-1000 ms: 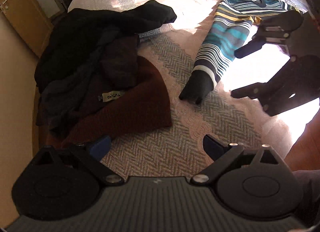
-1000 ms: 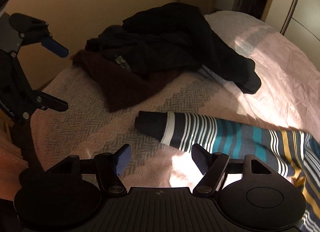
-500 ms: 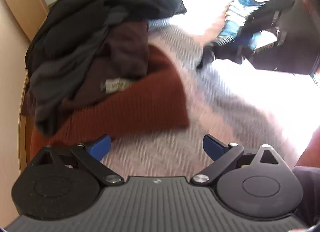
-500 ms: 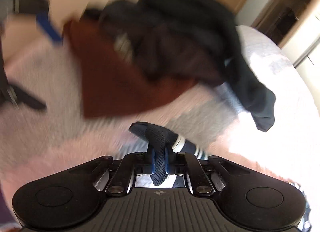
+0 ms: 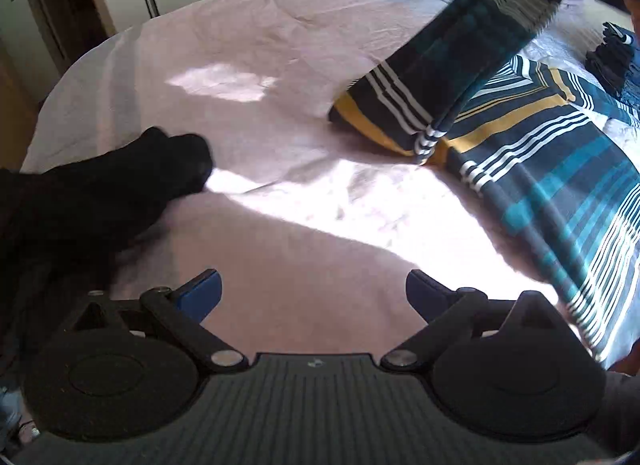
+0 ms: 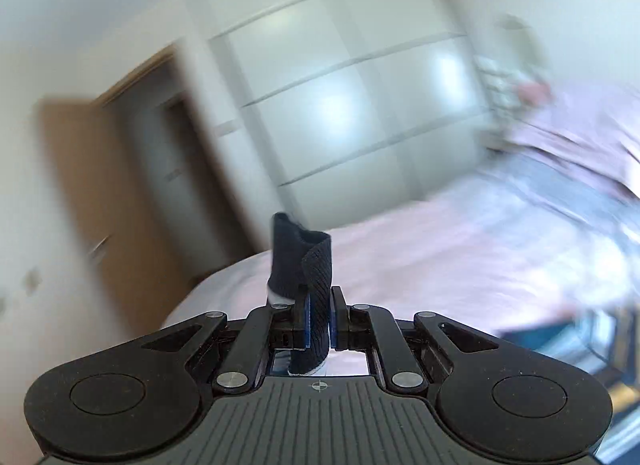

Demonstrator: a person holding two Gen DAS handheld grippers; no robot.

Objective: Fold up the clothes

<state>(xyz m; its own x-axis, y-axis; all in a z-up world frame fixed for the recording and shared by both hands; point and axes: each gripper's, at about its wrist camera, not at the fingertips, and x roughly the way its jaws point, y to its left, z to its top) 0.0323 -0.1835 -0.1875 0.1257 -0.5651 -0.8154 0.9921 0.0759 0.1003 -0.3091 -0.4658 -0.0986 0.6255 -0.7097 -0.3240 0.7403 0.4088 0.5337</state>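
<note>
Pale pink bedding [image 5: 280,77] covers the bed in front of you, with a bright patch of sun across its middle and white wardrobe doors [image 6: 344,105] behind it. At the far left of the left wrist view, a heap of black clothing [image 5: 100,201] lies on the cover. Your left gripper [image 5: 312,293] hovers over bare bedding with its blue-padded jaws spread apart and nothing between them. To the right lies the striped sweater [image 5: 560,177], banded in dark grey, teal, yellow and white, spread on the bed. Its sleeve [image 5: 488,33] is lifted off the cover and slants up toward the top right corner. In the right wrist view, your right gripper [image 6: 318,321] is clamped tight on the sleeve's dark ribbed cuff [image 6: 308,265], which stands up between the pads; the background there is blurred.
</note>
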